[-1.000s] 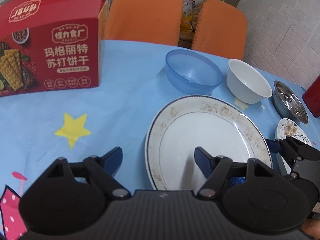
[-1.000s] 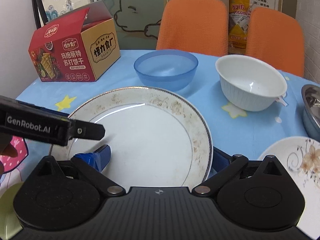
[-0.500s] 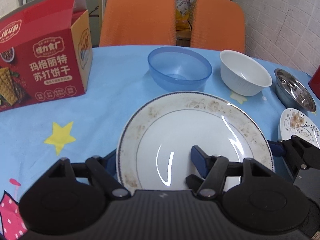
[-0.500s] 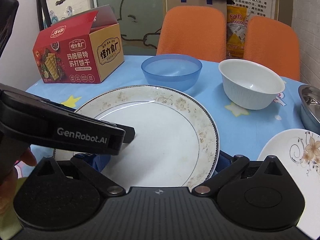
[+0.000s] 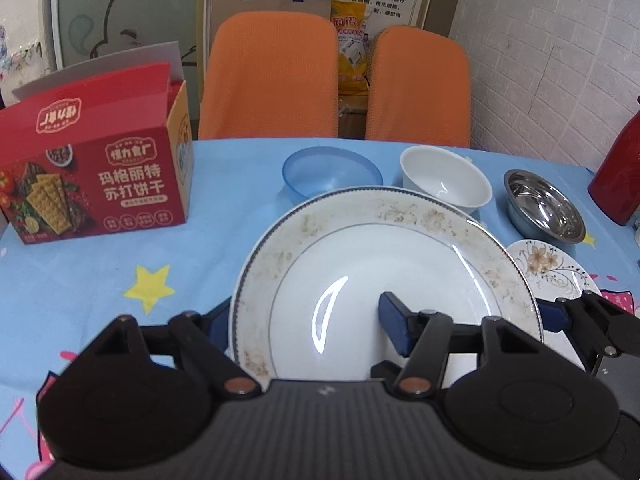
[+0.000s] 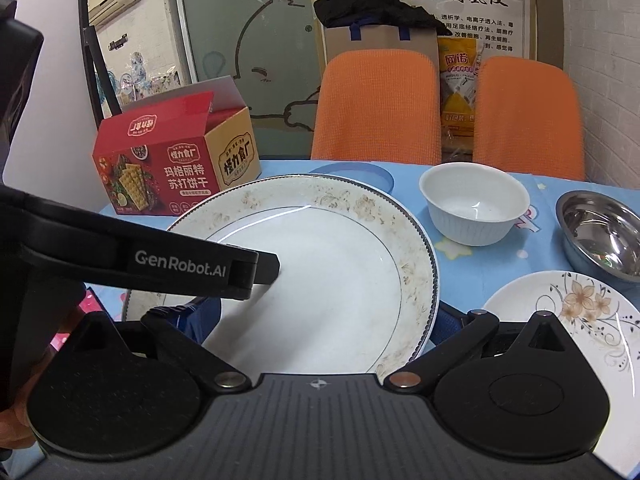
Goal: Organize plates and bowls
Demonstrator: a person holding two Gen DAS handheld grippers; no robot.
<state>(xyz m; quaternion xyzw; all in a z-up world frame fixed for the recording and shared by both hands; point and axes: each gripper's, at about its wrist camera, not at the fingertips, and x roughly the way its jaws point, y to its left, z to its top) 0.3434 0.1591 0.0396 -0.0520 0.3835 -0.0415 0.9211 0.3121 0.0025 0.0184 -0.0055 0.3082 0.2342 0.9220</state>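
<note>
Both tools are grasping the large white round plate with a worn gold floral rim (image 5: 400, 264), which is tilting up off the blue star-printed tablecloth (image 5: 224, 216). The left gripper (image 5: 308, 320) is clamping the plate's near-left rim, one blue pad lying on the plate's face and the other sitting behind the rim. The right gripper (image 6: 324, 324) is clamping the near-right rim the same way.

In the left wrist view, the translucent blue plastic bowl (image 5: 320, 168) is sitting at 12 o'clock from the plate, partly hidden by its far rim. The white ceramic bowl (image 5: 446, 182) is sitting at 1 o'clock, the shiny steel bowl (image 5: 542, 208) at 2 o'clock, and the small white plate with flower print (image 5: 550, 270) at 3 o'clock. The red cracker box with its flap open (image 5: 92, 184) is standing at 10 o'clock.
</note>
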